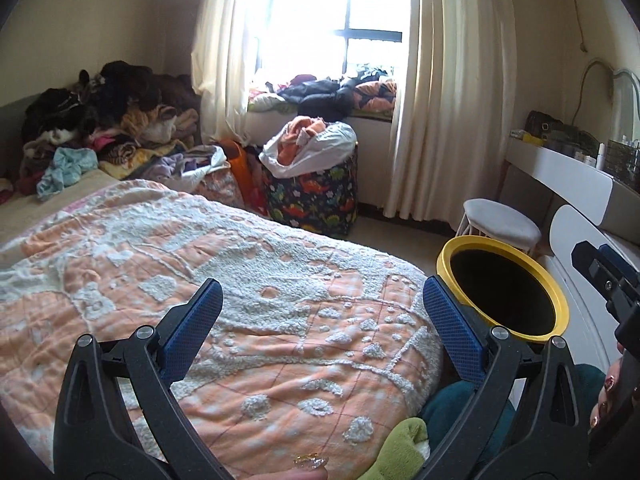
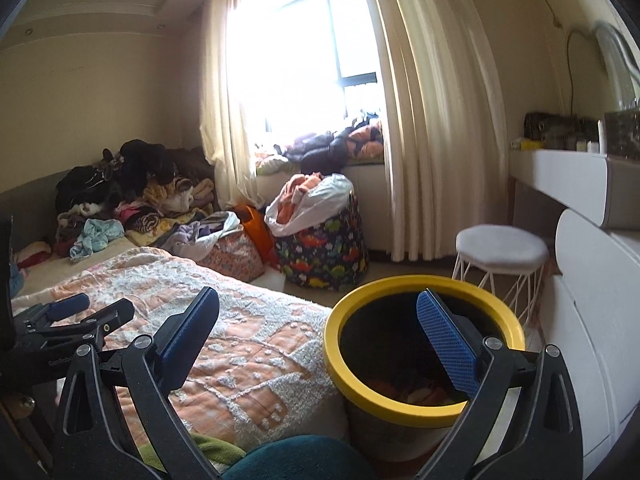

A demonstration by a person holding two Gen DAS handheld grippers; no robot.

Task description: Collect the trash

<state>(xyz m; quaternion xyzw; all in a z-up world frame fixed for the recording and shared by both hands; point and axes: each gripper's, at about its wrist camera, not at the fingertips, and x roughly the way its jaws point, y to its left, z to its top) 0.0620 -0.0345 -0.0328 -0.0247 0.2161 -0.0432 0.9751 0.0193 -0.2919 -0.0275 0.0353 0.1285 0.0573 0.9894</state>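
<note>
Room: bedroom, bright window [image 1: 340, 20] behind cream curtains, clothes heaped at the far end of the bed [image 1: 240, 280], which wears a peach-and-white quilt.
Bin: yellow-rimmed trash bin [image 2: 424, 360] stands on the floor just beside the bed's corner, near a white stool [image 2: 502, 248] and white drawers [image 2: 592, 320]; some orange and pale scraps show at its bottom in the right wrist view.
Left gripper: left gripper [image 1: 320, 328] hangs over the quilt, blue fingers [image 1: 192, 328] wide apart, nothing between them.
Right gripper: right gripper [image 2: 320, 344] sits over the bed's edge and the bin mouth, fingers [image 2: 448, 344] spread wide too, one of them hanging over the bin's opening, and it's empty.
Trash in sight: a small clear amber-tinted scrap [image 1: 310, 462] at the very bottom edge of the left view, close to the person; I can't tell for sure what it is.
Step in hand: looks like a search for the next piece, both grippers free.
How to do it well: I'd sweep the quilt low and slow, since the tufted pattern could hide small bits; come down with the fingers straddling the scrap, pinch only the scrap and not the quilt, then carry it squarely over the yellow rim before letting go.
Watch out: a green plush thing [image 1: 404, 444] and teal fabric [image 1: 460, 400] lie nearby; to my eye those aren't rubbish.
</note>
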